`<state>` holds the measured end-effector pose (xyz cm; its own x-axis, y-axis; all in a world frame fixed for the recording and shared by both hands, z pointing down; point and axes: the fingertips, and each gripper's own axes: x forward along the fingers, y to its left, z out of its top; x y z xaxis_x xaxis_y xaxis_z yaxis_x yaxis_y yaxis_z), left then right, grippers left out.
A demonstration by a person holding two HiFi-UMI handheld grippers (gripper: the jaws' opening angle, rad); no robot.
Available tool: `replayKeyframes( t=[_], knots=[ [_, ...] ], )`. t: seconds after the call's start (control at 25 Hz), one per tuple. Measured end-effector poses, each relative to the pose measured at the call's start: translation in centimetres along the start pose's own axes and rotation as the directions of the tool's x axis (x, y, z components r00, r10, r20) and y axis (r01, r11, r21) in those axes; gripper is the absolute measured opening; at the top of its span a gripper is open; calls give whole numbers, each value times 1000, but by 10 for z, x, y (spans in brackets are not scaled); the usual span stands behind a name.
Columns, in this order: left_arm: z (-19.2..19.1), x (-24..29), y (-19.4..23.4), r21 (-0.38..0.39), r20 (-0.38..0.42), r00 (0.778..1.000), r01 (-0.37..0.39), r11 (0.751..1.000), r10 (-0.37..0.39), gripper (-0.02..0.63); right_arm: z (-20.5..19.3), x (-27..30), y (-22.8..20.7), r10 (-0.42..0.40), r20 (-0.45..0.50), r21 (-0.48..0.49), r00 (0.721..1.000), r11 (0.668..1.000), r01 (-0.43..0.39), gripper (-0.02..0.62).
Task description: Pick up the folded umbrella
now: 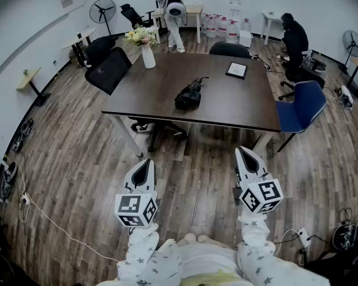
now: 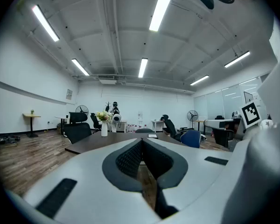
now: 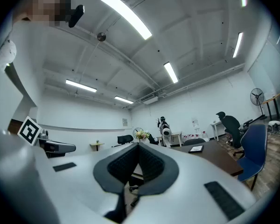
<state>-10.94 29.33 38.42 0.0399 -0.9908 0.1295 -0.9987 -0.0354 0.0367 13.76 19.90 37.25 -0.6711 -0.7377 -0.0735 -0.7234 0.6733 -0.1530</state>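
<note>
A black folded umbrella [image 1: 188, 96] lies near the middle of the dark brown table [image 1: 238, 109] in the head view, strap trailing toward the far side. My left gripper [image 1: 144, 163] and right gripper [image 1: 244, 152] hover over the wooden floor, well short of the table's near edge, both pointing at it. Each is shut, jaws meeting at the tips with nothing between them. In the left gripper view the left gripper [image 2: 141, 141] faces the table [image 2: 91, 143] from low down. The right gripper [image 3: 138, 146] likewise faces the table [image 3: 219, 157]. Neither gripper view shows the umbrella.
On the table stand a white vase of flowers [image 1: 147, 51] at the far left and a framed card [image 1: 236, 70] at the far right. A blue chair [image 1: 301, 107] sits at the right end, black chairs [image 1: 110, 69] at the left. A person in black [image 1: 295, 40] sits at the back right.
</note>
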Motion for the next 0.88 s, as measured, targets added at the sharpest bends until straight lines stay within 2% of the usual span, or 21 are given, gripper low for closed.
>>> replayKeyframes(
  t=[0.56, 0.88],
  knots=[
    [1, 8, -27, -6, -6, 1000, -2, 1000, 2, 25, -1, -12, -29, -24, 7, 42, 1000, 999, 24, 21],
    [-11, 15, -29, -23, -34, 999, -18, 1000, 18, 25, -15, -5, -35, 3, -11, 56, 1000, 998, -3, 21]
  ],
)
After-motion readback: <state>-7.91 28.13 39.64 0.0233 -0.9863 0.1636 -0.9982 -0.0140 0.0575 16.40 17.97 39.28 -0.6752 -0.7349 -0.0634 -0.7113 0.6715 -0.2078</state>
